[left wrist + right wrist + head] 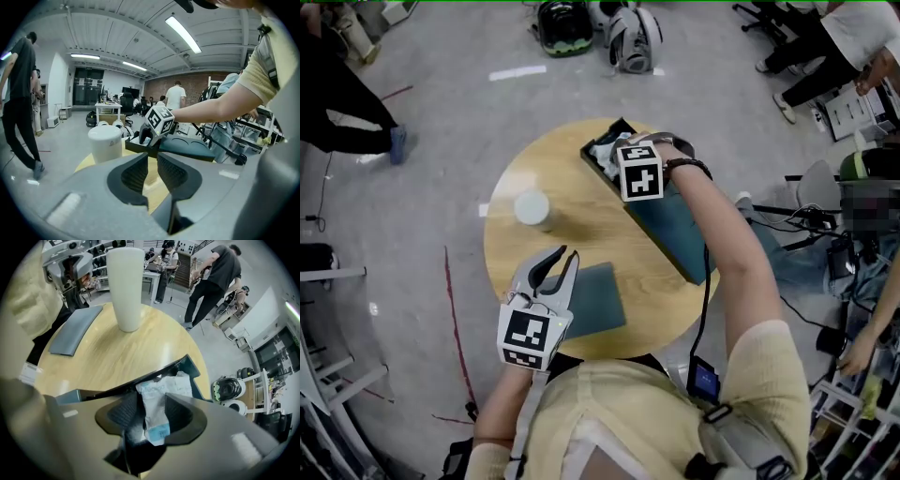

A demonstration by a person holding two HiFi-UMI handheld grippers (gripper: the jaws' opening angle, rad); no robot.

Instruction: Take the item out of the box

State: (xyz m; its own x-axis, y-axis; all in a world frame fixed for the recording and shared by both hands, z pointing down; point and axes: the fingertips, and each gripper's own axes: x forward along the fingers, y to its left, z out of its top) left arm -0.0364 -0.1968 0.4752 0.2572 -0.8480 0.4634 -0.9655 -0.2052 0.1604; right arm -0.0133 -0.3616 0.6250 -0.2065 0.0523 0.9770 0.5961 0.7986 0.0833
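On the round wooden table [572, 239] lies a long dark teal box [670, 225], open at its far end. My right gripper [619, 155] reaches down into that open end, its marker cube on top. In the right gripper view a crumpled white packet [157, 399] with blue print stands between the fingers of the right gripper [152, 411], above the box's rim [154, 373]. The jaws are wide and I see no firm pinch. My left gripper [561, 258] hovers open and empty over the table's near side [152, 164].
A white cup [532, 207] stands left of the box. A flat teal panel [598, 300] lies by the left gripper. Helmets [633, 37] sit on the floor beyond the table. A person in black [347, 103] stands at the far left, others at the right.
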